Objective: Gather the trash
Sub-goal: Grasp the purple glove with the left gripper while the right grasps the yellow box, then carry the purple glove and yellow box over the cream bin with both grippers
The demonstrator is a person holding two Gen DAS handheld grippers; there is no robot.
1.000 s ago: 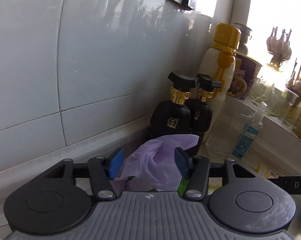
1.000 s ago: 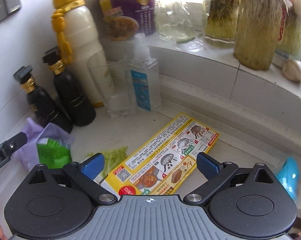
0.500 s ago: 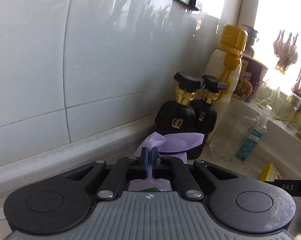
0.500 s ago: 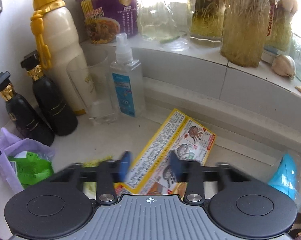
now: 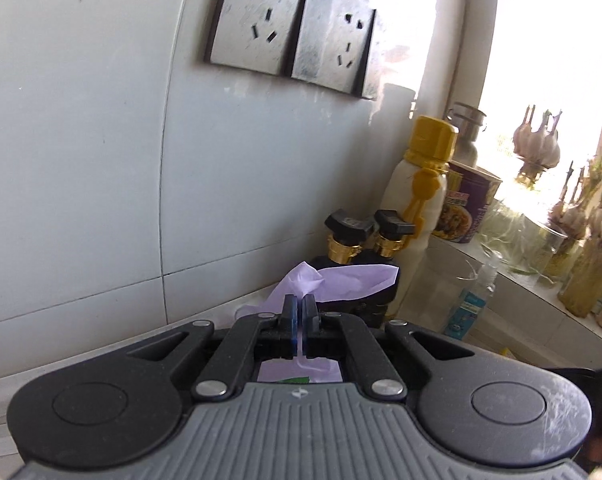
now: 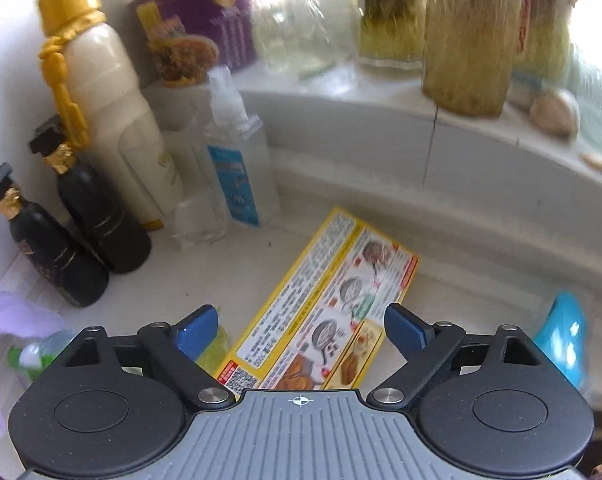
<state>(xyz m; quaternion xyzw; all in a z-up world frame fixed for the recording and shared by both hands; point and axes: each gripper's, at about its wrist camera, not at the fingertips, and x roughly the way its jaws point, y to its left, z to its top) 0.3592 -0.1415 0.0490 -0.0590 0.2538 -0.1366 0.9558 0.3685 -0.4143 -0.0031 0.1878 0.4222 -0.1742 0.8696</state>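
white tiled wall, upper left, bearing 2 grey sockets. yellow printed flat carton, lower centre on the pale counter, between the wide-apart jaws of the right gripper, which have just been opening, pads clear of it. thin lilac plastic bag, centre, pinched in the closed left gripper. 2 black gold-collared bottles behind it.

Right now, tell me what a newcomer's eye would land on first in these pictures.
Probably the yellow printed packet lying flat on the counter, right between the open right gripper fingers. Next, the lilac plastic bag pinched in the shut left gripper, in front of two black gold-necked bottles by the tiled wall. Behind them stands a tall cream bottle with a yellow cap.
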